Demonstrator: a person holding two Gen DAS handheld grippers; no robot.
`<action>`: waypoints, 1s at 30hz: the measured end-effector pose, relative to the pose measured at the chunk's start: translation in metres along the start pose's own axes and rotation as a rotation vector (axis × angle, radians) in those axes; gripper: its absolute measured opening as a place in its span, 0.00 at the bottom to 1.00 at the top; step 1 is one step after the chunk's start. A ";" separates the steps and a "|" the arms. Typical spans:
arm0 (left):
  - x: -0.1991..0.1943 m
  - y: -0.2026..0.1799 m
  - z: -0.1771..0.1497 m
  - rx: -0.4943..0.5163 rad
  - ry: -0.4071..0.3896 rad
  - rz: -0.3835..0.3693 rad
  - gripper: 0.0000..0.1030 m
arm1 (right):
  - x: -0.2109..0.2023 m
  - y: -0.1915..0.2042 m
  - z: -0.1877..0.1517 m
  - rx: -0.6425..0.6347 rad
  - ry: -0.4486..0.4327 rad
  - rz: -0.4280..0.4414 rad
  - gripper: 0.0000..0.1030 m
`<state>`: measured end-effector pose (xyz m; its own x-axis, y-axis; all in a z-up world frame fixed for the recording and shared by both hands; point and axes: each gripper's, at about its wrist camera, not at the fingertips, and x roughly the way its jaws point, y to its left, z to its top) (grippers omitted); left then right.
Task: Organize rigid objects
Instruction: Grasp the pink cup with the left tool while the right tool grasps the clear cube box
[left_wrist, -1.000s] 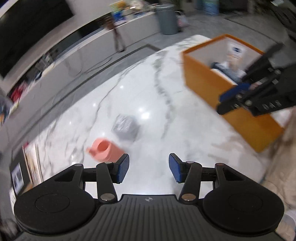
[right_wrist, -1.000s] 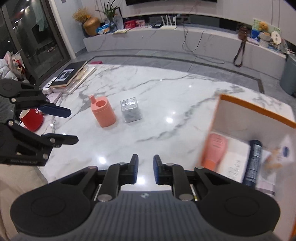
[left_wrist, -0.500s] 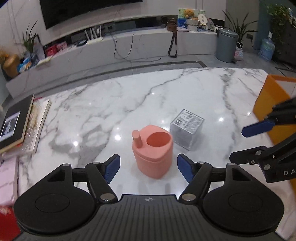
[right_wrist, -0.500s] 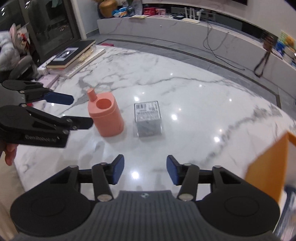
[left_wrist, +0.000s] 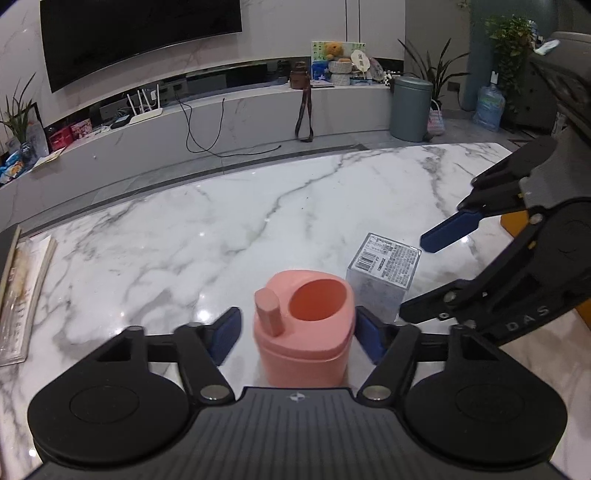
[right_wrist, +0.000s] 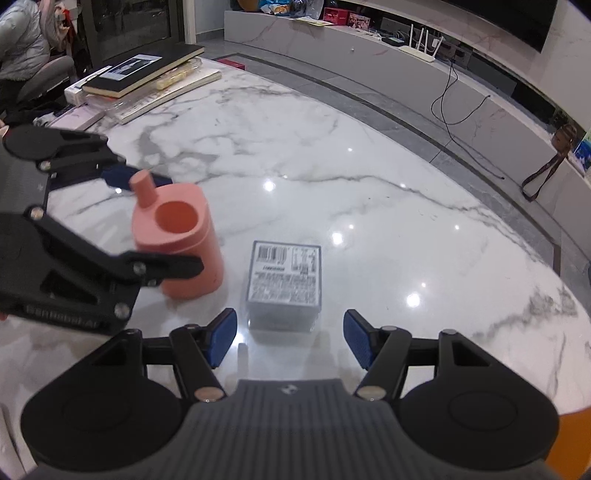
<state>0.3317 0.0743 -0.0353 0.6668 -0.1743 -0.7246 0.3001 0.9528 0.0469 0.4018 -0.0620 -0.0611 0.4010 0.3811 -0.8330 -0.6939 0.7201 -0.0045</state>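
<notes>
A pink container with a round opening and a small spout stands upright on the marble table. My left gripper is open with its jaws on either side of the container; the right pad is close to or touching it, the left pad apart. A clear box with a printed label stands just right of the container. My right gripper is open, with the box just ahead between its jaws. The container and left gripper also show in the right wrist view.
Books are stacked at the table's far left end. An orange bin edge shows at the right behind the right gripper. A low TV console and a grey trash can stand beyond the table.
Both grippers have moved forward: the left now straddles the pink container, the right has closed in on the clear box and opened wider.
</notes>
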 end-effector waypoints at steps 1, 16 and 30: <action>0.000 0.001 0.000 -0.006 -0.004 0.000 0.69 | 0.003 -0.001 0.001 0.008 0.000 0.006 0.62; -0.024 0.002 -0.011 -0.086 0.019 0.034 0.60 | 0.004 0.008 0.006 0.060 -0.019 0.001 0.44; -0.116 -0.070 0.021 -0.005 -0.063 -0.060 0.60 | -0.148 0.011 -0.051 0.051 -0.065 0.011 0.44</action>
<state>0.2477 0.0230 0.0602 0.6893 -0.2462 -0.6813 0.3372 0.9414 0.0009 0.3045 -0.1402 0.0335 0.4331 0.4247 -0.7950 -0.6675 0.7438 0.0337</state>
